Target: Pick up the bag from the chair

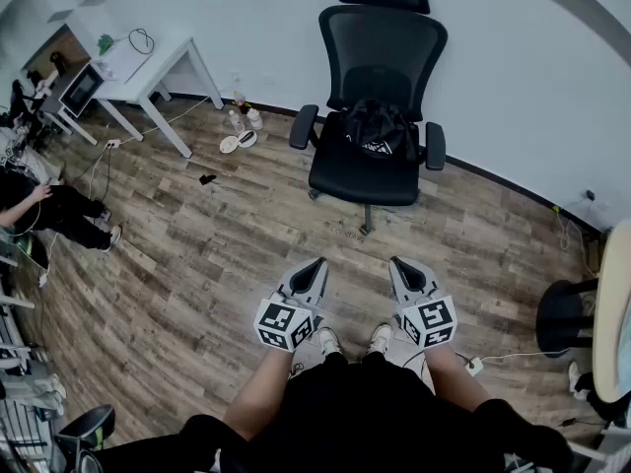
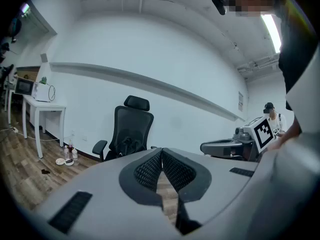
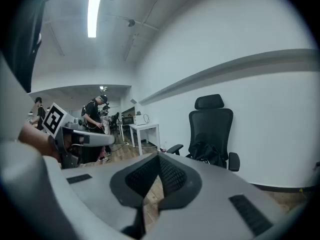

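Facing the black office chair (image 1: 380,57) from across a stretch of wood floor (image 1: 197,254), the person holds both grippers low in front of the body, side by side and pointing toward the seat. The left gripper (image 1: 312,268) has its jaws pressed together at the tips with nothing between them; its own view shows only floor through the gap behind the ribbed pads. The right gripper (image 1: 404,268) is the same, with its jaws brought together and holding nothing. The black bag (image 1: 378,131) sits on the chair's seat, leaning against the mesh backrest between the two armrests (a pale print shows on its front, too small to read). Both grippers are well apart from it. The chair stands close to the white wall. Off to the left, a white table (image 1: 148,62) stands against that wall, with a few small bottles (image 1: 246,116) on the floor between it and the chair.
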`<act>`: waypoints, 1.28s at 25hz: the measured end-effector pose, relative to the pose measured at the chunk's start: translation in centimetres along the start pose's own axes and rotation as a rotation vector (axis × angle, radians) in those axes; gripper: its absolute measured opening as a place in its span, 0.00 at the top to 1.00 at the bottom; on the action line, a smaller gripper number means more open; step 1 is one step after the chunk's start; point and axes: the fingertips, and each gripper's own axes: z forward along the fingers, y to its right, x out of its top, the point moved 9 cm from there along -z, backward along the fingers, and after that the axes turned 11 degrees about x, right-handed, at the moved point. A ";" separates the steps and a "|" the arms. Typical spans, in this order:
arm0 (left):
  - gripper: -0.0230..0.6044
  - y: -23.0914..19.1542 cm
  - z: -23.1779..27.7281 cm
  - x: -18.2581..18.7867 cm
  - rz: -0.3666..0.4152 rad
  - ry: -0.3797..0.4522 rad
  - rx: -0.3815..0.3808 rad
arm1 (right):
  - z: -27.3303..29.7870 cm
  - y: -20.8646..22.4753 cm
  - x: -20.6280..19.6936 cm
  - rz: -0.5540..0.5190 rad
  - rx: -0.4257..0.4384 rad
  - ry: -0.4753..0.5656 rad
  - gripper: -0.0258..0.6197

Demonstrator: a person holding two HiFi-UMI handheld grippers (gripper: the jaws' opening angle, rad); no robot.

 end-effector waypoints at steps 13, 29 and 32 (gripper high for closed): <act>0.93 -2.2 -1.6 -0.4 -0.017 0.003 -0.015 | 0.6 -2.4 0.8 -0.014 -0.046 0.039 0.93; 0.93 -3.4 1.7 2.7 0.138 0.057 0.001 | 2.1 0.7 2.3 -0.040 -0.101 0.118 0.93; 0.93 -3.6 4.0 3.3 0.143 0.052 0.020 | 2.6 3.4 2.5 -0.035 -0.105 0.108 0.93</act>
